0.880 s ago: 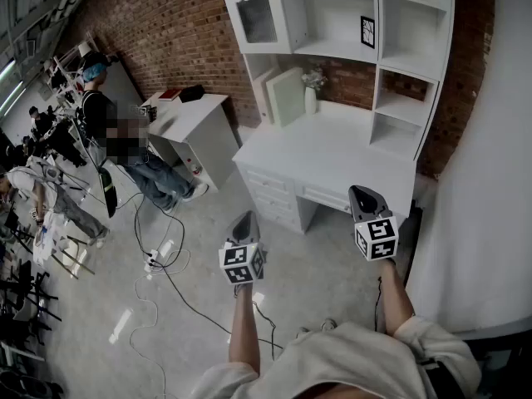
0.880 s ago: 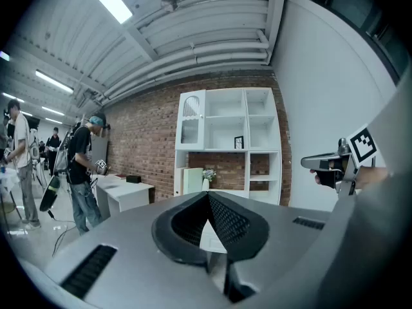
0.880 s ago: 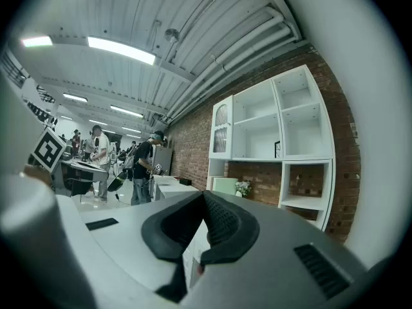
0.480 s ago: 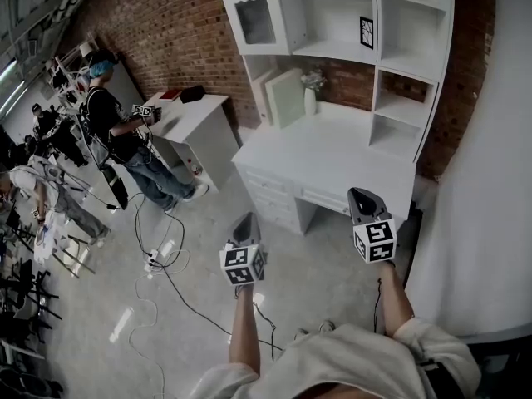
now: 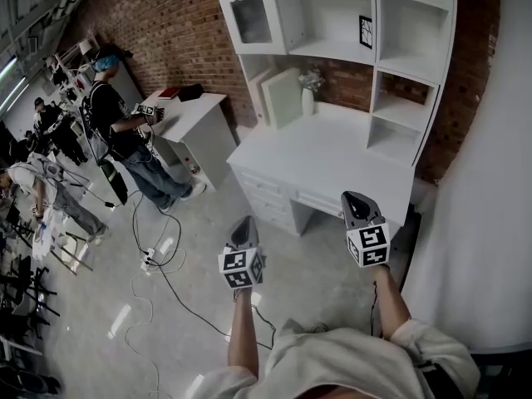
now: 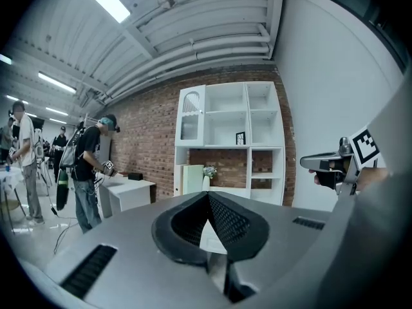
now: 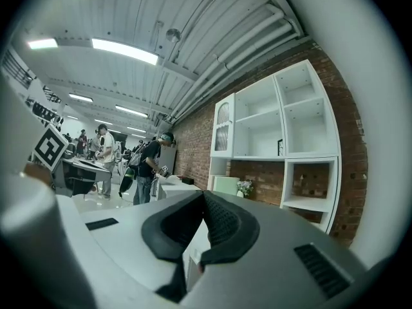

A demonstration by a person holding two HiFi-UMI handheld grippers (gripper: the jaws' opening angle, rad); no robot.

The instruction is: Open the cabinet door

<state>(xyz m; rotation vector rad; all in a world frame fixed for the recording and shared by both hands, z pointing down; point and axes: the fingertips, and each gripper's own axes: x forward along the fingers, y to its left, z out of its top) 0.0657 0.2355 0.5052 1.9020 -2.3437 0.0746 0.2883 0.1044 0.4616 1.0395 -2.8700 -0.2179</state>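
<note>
Toward your 12 o'clock, the glass-paned cabinet door (image 5: 252, 13) sits closed at upper left of the hutch (image 5: 376, 23), above the table (image 5: 332, 160). Your left tool (image 5: 243, 231) and right tool (image 5: 357, 206) hover well apart from it, each pressed together, empty.

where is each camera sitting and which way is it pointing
Head view: on the head, steeply down at white desk and floor; forearms, left gripper, right gripper show.
Left gripper view: on the left gripper, level along its shut jaws toward the shelf unit; right gripper at right.
Right gripper view: on the right gripper, along its shut jaws toward the shelf unit; left gripper's marker cube at left.
Shared: all show the cabinet door.
</note>
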